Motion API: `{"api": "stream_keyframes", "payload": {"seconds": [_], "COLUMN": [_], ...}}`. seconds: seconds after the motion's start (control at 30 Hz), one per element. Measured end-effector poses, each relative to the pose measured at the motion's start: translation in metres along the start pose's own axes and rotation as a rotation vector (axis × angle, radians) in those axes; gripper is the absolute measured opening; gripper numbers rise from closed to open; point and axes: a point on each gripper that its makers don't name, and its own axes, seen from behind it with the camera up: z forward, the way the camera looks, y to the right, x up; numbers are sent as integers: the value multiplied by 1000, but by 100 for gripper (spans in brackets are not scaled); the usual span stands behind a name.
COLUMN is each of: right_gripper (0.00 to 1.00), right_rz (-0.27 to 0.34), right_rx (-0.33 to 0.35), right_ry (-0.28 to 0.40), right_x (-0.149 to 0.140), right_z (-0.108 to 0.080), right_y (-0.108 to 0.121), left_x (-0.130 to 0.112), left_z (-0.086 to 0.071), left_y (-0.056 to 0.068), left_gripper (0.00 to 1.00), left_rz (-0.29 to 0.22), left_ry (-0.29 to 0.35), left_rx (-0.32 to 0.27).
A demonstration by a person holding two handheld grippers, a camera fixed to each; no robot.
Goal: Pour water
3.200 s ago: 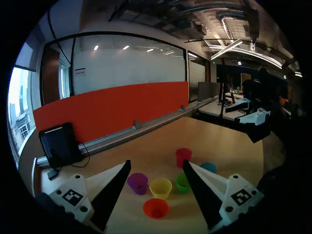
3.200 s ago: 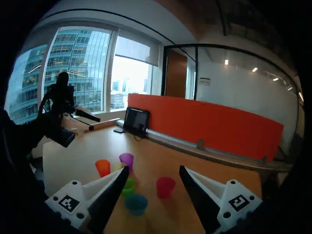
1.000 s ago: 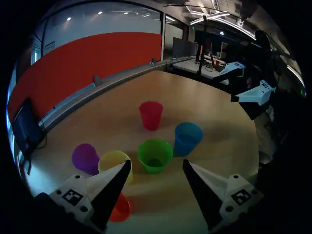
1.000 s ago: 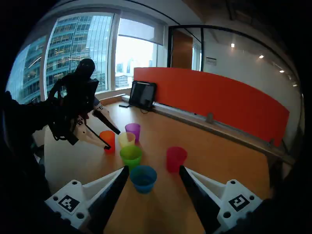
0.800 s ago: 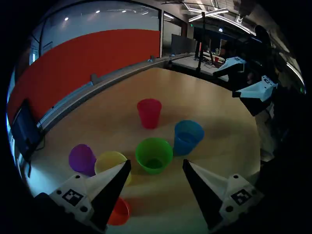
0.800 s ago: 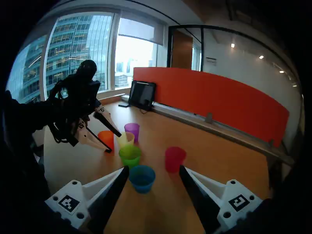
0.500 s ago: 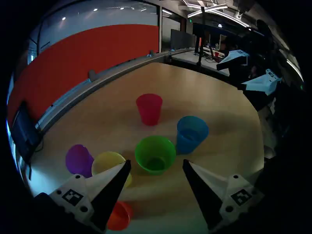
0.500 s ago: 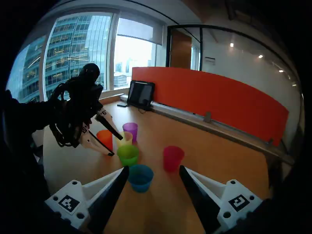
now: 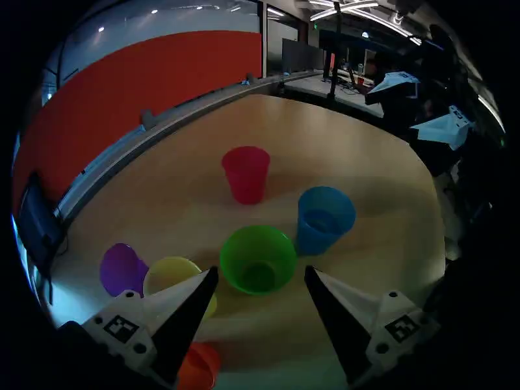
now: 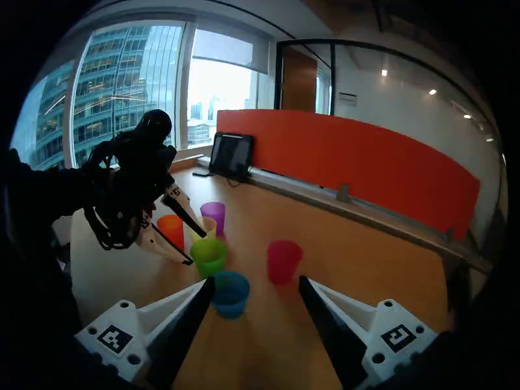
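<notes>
Six small cups stand upright and close together on the pale wooden desk (image 9: 370, 162), none touching another, presumably so one can be lifted without knocking its neighbours. The left gripper (image 9: 260, 270) is spread wide and holds nothing. The green plastic cup (image 9: 258, 259) sits just ahead of it, centred in the gap between its fingertips, which looks like a line-up for a grasp. Ahead and to its right stands the blue plastic cup (image 9: 325, 220), with the red plastic cup (image 9: 246, 174) farther ahead. The yellow plastic cup (image 9: 170, 286) and purple plastic cup (image 9: 119, 270) lie to its left, and the orange plastic cup (image 9: 198, 367) sits below its left finger. The right gripper (image 10: 256, 281), likewise spread and empty, has the blue plastic cup (image 10: 229, 292) just ahead, toward its left finger. I cannot tell which cup holds water.
</notes>
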Motion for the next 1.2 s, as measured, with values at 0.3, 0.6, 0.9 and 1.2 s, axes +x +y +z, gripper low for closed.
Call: {"api": "stream_keyframes", "payload": {"seconds": [0.3, 0.6, 0.9, 1.2], "right_gripper": [100, 100, 100, 100], "right_rz": [7, 10, 9, 8], "right_rx": [1, -2, -8, -7], "right_ry": [-2, -6, -8, -10], "right_x": [-2, -4, -5, -6], "right_z": [1, 1, 1, 4], "right_y": [1, 4, 7, 6], "left_x": [5, 3, -1, 0], "left_z": [10, 18, 23, 23], "left_y": [-2, -3, 0, -2], "left_gripper": [99, 99, 99, 99], "left_rz": [15, 34, 42, 40], "left_ry": [-11, -27, -41, -48], "left_rx": [9, 9, 6, 13]}}
